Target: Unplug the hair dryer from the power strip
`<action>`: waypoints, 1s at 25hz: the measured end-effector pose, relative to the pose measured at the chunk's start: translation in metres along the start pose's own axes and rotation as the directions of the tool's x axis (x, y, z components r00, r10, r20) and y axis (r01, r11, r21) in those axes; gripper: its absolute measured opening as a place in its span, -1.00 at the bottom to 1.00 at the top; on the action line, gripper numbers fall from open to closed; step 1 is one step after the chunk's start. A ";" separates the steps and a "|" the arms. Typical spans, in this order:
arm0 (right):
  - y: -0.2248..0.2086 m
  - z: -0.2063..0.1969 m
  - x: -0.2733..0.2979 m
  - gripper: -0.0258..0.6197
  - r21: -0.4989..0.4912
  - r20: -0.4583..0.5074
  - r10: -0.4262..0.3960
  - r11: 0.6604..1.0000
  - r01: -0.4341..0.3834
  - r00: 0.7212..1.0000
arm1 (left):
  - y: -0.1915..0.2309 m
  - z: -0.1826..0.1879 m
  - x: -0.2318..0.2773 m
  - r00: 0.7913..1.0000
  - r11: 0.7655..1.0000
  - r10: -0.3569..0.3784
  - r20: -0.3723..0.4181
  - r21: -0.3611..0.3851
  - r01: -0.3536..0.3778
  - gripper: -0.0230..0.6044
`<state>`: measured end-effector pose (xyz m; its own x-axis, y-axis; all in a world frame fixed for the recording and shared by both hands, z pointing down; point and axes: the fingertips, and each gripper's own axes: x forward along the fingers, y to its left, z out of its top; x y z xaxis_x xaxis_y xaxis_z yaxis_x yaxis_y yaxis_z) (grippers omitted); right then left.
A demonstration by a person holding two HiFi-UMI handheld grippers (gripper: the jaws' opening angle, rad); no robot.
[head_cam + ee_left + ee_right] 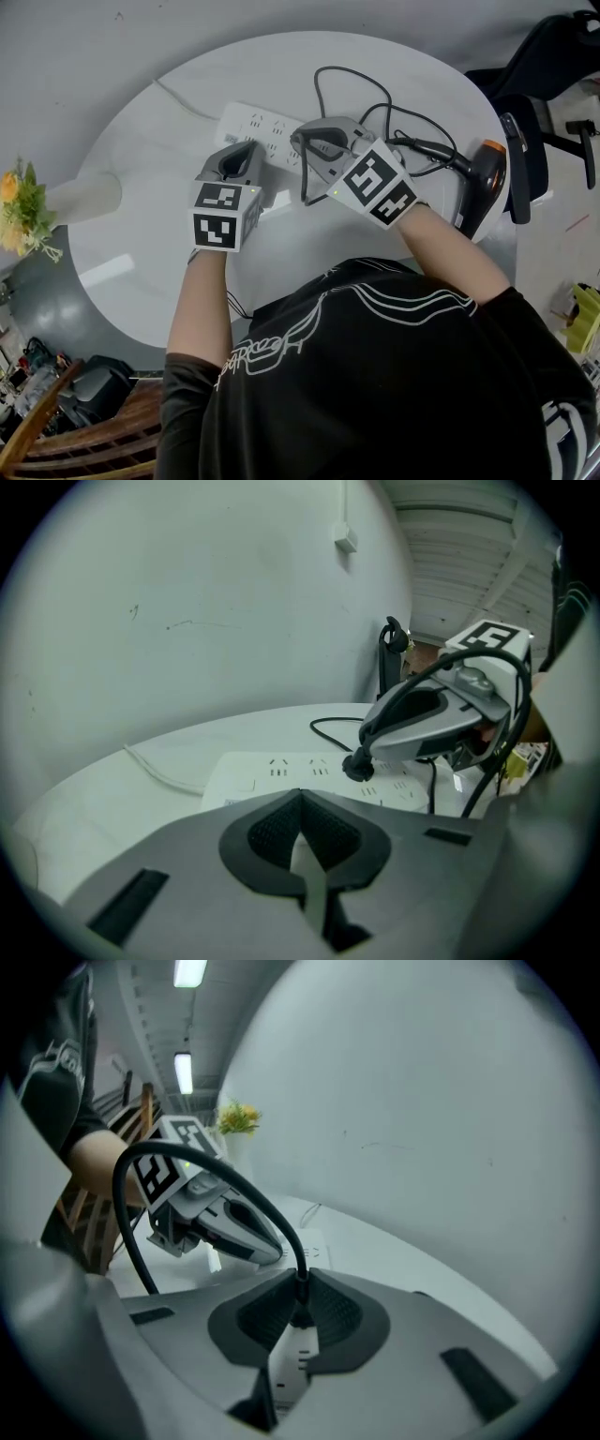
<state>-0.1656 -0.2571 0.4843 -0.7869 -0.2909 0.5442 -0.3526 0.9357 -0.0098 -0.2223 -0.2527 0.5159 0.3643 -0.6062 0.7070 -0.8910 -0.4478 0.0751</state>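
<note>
A white power strip (pixel 255 124) lies on the round white table (pixel 141 197). At the table's right edge is the black and orange hair dryer (pixel 486 178), and its black cord (pixel 375 101) loops back to the strip. My right gripper (pixel 306 153) is shut on the black plug (pixel 357 764), which sits at the strip's top face (pixel 281 766). The cord (pixel 281 1232) rises out of the shut right gripper (pixel 300 1312). My left gripper (pixel 246 152) is shut, with its tips down on the near end of the strip. The left gripper (pixel 302 841) holds nothing.
A white vase (pixel 86 199) with yellow flowers (pixel 21 211) stands at the table's left edge. A black office chair (pixel 548 75) is beyond the hair dryer on the right. A wooden chair (pixel 84 427) is at the lower left. The strip's white lead (pixel 178 97) runs off to the back left.
</note>
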 end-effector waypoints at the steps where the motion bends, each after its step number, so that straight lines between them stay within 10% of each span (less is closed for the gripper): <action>1: 0.002 0.001 0.000 -0.84 -0.047 -0.009 -0.009 0.999 0.009 1.000 | 0.000 0.000 0.000 1.000 1.000 -0.002 0.001 -0.004 0.002 -0.92; 11: -0.008 -0.003 -0.001 -0.83 0.102 0.035 0.015 0.995 -0.018 0.999 | 0.000 0.000 0.000 1.000 1.000 0.000 0.001 -0.003 0.000 -0.92; 20: 0.005 -0.001 -0.002 -0.84 -0.076 -0.009 -0.018 0.997 0.017 1.000 | -0.001 0.000 0.000 1.000 1.000 0.010 0.003 -0.005 -0.010 -0.92; 25: -0.009 -0.005 -0.002 -0.83 0.148 0.039 0.019 0.989 -0.025 0.999 | -0.001 0.001 0.001 1.000 1.000 0.004 0.008 -0.010 -0.004 -0.92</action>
<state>-0.1583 -0.2639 0.4872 -0.8125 -0.2803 0.5111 -0.4040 0.9028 -0.1472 -0.2210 -0.2530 0.5159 0.3629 -0.6135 0.7014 -0.8950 -0.4389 0.0792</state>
